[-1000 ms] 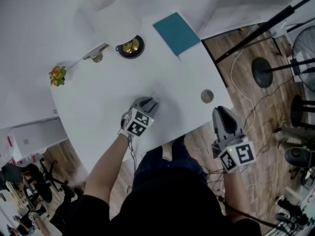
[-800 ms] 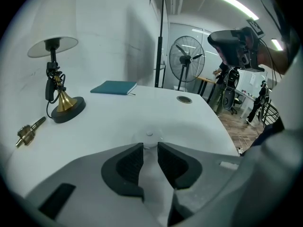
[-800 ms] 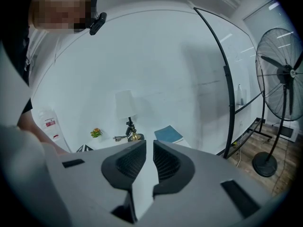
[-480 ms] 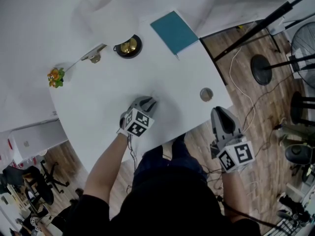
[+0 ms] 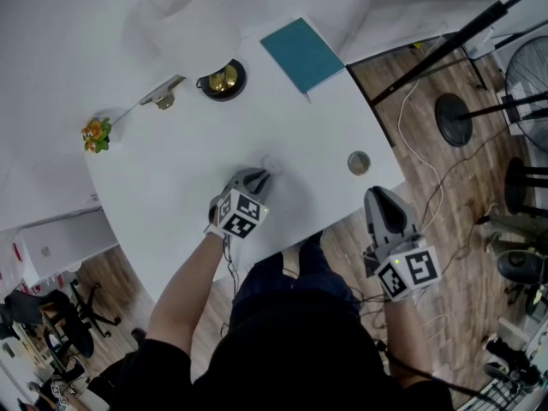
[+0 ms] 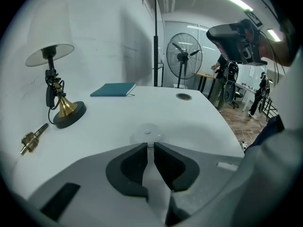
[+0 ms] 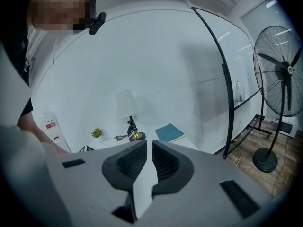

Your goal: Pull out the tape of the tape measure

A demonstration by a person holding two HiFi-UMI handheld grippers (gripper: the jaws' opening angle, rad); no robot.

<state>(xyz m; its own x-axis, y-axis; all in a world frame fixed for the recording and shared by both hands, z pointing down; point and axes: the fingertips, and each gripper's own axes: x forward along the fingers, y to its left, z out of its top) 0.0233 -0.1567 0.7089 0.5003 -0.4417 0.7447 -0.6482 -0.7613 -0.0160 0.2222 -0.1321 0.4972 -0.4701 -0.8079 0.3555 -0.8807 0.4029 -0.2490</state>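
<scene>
The left gripper (image 6: 147,145) points down at the white table (image 5: 171,169). Its jaws have just been closing and now leave only a thin slit, with nothing visibly clamped between the pads. Just beyond their tips lies a small pale round disc (image 6: 147,132), flat on the table, which seems to be the tape measure. Whether the tips touch its near edge is unclear.

The right gripper (image 5: 383,197) hovers off the table's right edge above the wooden floor, well apart from the disc. Its jaws are nearly together and empty.

No tape shows drawn out of the disc, so the pull appears not yet begun. What is probably left is securing the case, catching the tape's end, and drawing the two apart.
</scene>
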